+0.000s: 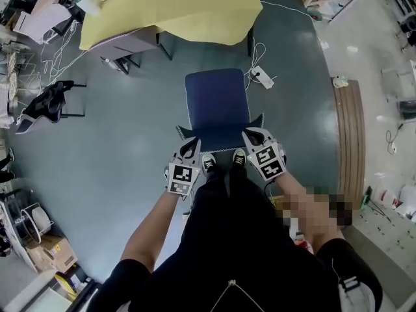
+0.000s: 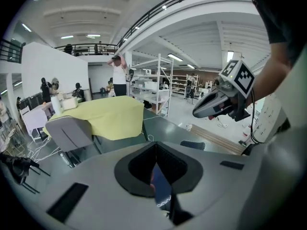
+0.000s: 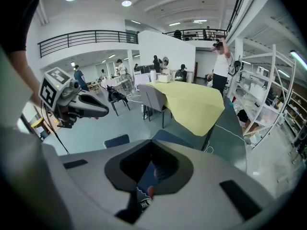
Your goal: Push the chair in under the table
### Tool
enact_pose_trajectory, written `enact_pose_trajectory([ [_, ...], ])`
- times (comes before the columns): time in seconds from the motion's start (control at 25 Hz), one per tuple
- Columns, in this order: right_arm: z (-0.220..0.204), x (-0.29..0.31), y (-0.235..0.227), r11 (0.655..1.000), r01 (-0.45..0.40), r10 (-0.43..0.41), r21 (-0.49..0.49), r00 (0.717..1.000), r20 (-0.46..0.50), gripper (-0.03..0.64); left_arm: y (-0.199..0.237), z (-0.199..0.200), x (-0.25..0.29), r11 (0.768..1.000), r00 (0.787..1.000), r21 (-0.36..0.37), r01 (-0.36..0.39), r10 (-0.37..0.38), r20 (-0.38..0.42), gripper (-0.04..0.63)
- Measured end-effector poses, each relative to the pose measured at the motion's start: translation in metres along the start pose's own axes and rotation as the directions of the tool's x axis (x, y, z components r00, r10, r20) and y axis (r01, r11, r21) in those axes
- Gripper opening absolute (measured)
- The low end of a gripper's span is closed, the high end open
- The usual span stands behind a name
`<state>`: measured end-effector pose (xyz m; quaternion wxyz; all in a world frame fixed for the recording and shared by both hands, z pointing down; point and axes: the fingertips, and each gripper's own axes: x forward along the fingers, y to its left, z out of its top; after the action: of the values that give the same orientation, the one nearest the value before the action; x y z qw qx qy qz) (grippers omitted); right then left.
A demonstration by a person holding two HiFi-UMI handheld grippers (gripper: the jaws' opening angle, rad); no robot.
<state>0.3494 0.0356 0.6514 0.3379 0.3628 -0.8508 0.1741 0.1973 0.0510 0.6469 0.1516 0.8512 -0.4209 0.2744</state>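
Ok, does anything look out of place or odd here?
The blue chair stands alone on the open floor, apart from the yellow-covered table and not tucked under it. A white power strip lies loose on the floor by the chair's far right corner, between chair and table. Nothing looks spilled or damaged.

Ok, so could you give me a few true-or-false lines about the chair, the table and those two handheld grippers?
1. The blue chair stands out on the floor, not tucked under the table. True.
2. The table has a red cloth over it. False: the cloth is yellow.
3. The left gripper and the right gripper both have their jaws together. True.
4. Someone is sitting on the blue chair. False: nobody sits on it; the person stands behind it, shoes by its back.
5. A white power strip lies on the floor near the chair. True.
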Motion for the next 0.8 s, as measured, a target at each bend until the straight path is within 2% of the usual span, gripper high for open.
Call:
enact_pose_trajectory([
  [0.28,-0.042,0.028,0.022,0.993,-0.095,0.084,-0.070,0.985,-0.148,0.016,-0.014,-0.044,0.019,0.992,0.992,0.099,0.074,-0.062,-0.114,0.014],
  [0.36,-0.054,0.035,0.029,0.985,-0.136,0.115,-0.105,0.976,-0.183,0.025,-0.020,-0.053,0.027,0.985,0.986,0.131,0.109,-0.091,-0.139,0.055],
  [0.4,-0.059,0.039,0.033,0.980,-0.160,0.134,-0.121,0.971,-0.200,0.064,-0.023,-0.057,0.030,0.980,0.982,0.151,0.129,-0.105,-0.155,0.083],
  [0.52,-0.076,0.048,0.045,0.957,-0.224,0.173,-0.185,0.951,-0.258,0.157,-0.032,-0.076,0.039,0.953,0.967,0.238,0.187,-0.135,-0.216,0.153],
  [0.68,-0.107,0.061,0.052,0.895,-0.287,0.155,-0.341,0.918,-0.366,0.202,-0.044,-0.101,0.053,0.893,0.939,0.365,0.264,-0.152,-0.307,0.215],
  [0.8,-0.131,0.071,0.053,0.854,-0.324,0.129,-0.406,0.889,-0.439,0.225,-0.051,-0.111,0.061,0.868,0.922,0.388,0.311,-0.176,-0.345,0.242],
])
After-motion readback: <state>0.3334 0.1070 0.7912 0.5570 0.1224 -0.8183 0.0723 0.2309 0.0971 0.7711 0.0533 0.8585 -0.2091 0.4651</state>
